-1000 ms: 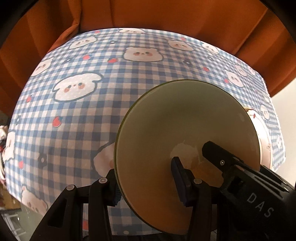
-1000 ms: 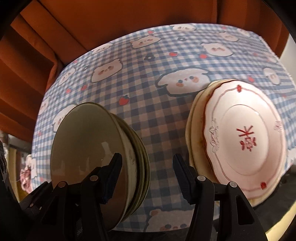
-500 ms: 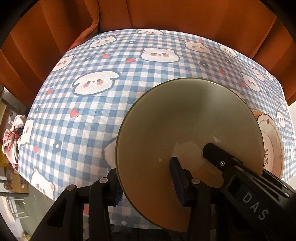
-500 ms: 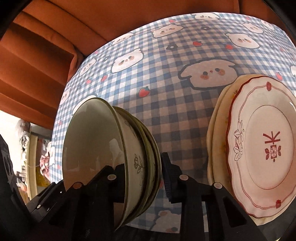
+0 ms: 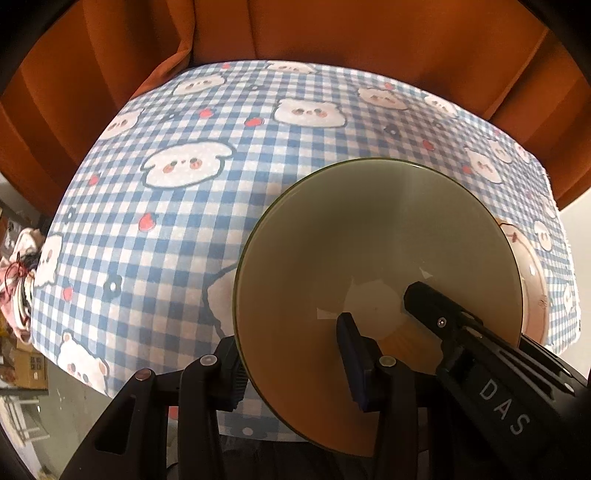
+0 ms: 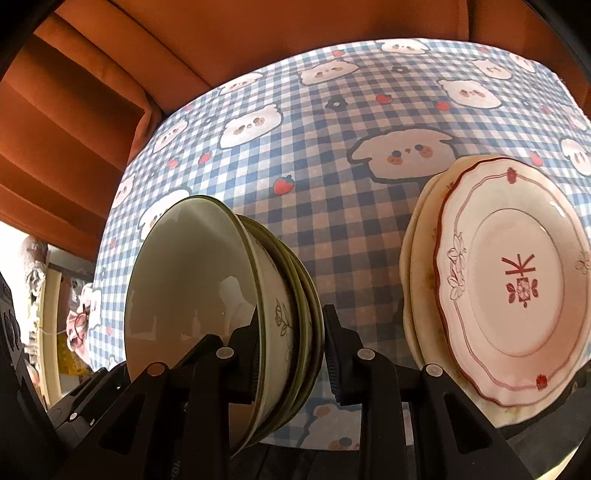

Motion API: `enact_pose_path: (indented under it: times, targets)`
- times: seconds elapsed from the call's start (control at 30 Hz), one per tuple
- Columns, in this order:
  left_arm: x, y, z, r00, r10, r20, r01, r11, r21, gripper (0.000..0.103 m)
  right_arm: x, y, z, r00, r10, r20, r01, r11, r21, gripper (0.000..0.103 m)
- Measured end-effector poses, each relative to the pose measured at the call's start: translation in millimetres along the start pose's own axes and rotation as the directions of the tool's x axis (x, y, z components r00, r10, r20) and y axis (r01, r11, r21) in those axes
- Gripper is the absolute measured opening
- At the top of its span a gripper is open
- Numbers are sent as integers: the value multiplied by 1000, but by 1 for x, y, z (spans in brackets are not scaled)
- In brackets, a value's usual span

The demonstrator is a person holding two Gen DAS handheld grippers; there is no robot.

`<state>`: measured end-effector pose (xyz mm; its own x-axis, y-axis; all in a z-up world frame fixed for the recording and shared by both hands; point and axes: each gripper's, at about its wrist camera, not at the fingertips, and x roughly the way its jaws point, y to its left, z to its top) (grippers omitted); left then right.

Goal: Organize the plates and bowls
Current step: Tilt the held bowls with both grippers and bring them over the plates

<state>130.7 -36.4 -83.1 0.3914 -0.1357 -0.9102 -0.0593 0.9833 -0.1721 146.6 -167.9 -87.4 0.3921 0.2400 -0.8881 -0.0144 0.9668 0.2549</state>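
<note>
bowls (image 6: 221, 306) sit nested in a stack near the front edge of the bench (image 6: 351, 229), on its checked cloth. right tool (image 6: 291, 350) is clamped across the stack's rims, one finger inside the top bowl, one outside. left tool (image 5: 291, 354) grips the top bowl's wall likewise. plates (image 6: 513, 280) lie stacked just beside, to the right.

Blue gingham bear-print tablecloth (image 5: 192, 236), orange curtain (image 5: 332, 33) behind, cardboard boxes (image 5: 27, 369) far left
</note>
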Motion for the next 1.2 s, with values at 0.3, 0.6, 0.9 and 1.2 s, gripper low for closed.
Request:
enact_pose_path:
  times: [0.3, 0.6, 0.9, 1.2]
  targets:
    - [-38, 14, 5, 997, -52, 59, 47, 996, 80, 42, -34, 27, -7, 996, -43, 82, 40, 998, 45, 31]
    - [-57, 20, 4, 992, -98, 81, 87, 988, 130, 42, -57, 44, -18, 988, -88, 129, 76, 993, 91, 31]
    - [-54, -4, -1, 992, -83, 99, 70, 989, 128, 42, -59, 26, -18, 986, -77, 145, 63, 994, 93, 31]
    - [-52, -71, -5, 989, -78, 124, 70, 995, 73, 42, -78, -32, 0, 985, -56, 161, 52, 998, 31, 31]
